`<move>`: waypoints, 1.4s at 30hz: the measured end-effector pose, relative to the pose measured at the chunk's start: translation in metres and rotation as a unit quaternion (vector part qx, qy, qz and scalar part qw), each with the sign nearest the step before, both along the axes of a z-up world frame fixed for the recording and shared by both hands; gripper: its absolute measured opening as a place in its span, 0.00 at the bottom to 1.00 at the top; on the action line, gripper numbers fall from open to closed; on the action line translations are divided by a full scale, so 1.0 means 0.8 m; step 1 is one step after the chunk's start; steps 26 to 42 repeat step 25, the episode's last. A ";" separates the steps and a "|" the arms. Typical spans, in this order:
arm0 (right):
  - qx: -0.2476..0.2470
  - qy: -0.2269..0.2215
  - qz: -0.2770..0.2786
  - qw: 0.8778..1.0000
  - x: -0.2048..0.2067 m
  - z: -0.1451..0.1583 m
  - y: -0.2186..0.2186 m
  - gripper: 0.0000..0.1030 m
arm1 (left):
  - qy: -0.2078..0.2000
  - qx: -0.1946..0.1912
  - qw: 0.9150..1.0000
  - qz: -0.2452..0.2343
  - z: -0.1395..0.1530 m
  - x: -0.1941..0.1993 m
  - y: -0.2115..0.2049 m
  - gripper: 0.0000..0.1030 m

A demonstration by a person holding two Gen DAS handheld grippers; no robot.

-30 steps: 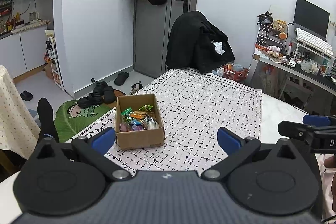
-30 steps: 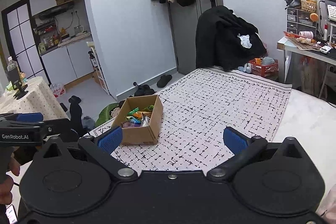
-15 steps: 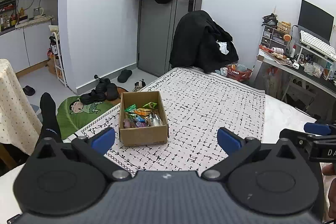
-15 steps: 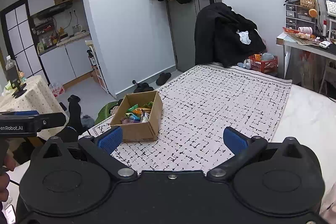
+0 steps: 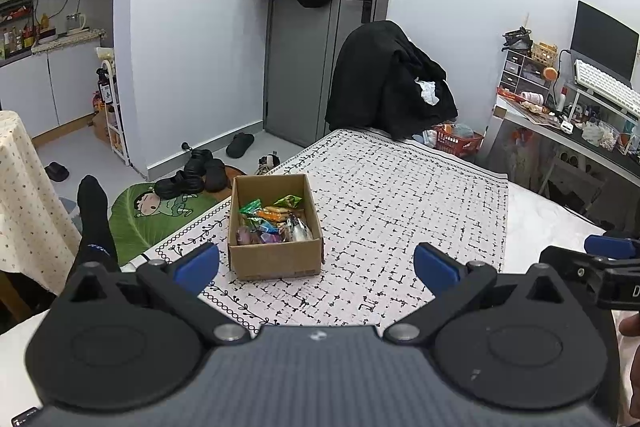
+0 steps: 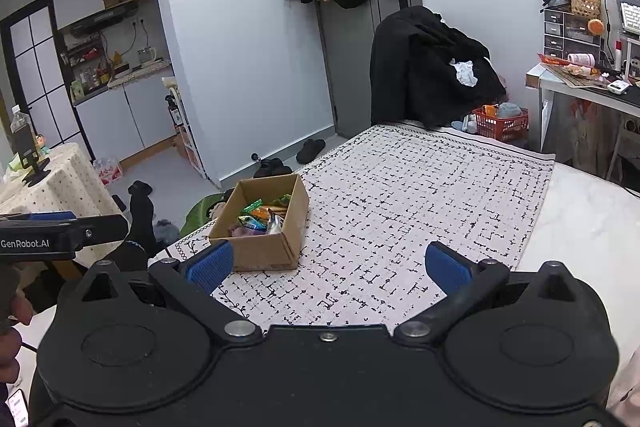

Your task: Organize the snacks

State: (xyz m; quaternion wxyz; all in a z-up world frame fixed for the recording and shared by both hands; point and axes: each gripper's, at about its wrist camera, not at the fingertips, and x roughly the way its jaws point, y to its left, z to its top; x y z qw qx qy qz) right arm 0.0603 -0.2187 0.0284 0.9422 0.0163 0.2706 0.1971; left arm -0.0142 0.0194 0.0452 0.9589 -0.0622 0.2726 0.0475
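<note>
Left wrist view: my left gripper (image 5: 316,267) has its two blue-padded fingers spread wide, with nothing between them. It hangs above the near edge of the patterned cloth (image 5: 420,195) that covers the table. One open cardboard box (image 5: 276,261) sits on the cloth just ahead of the left finger, toward the cloth's left edge. Its flaps are absent or folded in — I cannot tell which.

Box contents: a loose pile of wrapped snacks (image 5: 272,219) fills the bottom. I can pick out green, orange, blue, purple and silver wrappers. The wrappers overlap, so an exact count is not possible; there are at least six. No snack lies on the cloth outside the box.

Right wrist view: my right gripper (image 6: 326,265) is equally wide apart and empty. From this side the same box (image 6: 264,251) stands ahead and to the left, partly behind the left fingertip, and the snacks (image 6: 260,219) show over its near wall. The rest of the cloth (image 6: 420,195) is bare.

Each tool appears in the other's camera: the right one at the right margin of the left view (image 5: 608,267), the left one at the left margin of the right view (image 6: 60,233), held in a hand (image 6: 10,327).

Count — one box, one pile of snacks, two grippers, one cloth. Beyond the table there is one red basket (image 5: 458,143) on the floor, holding items I cannot identify, and one chair draped with black clothing (image 5: 392,83).
</note>
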 end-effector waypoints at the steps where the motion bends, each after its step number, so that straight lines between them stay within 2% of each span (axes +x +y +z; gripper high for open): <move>1: 0.000 0.000 0.000 1.000 0.000 0.000 0.000 1.00 | 0.000 0.000 1.000 0.000 0.000 0.000 0.000 1.00; 42: -0.012 0.006 0.006 1.000 -0.003 -0.004 0.010 1.00 | -0.001 0.000 1.000 -0.004 -0.005 -0.010 0.005 1.00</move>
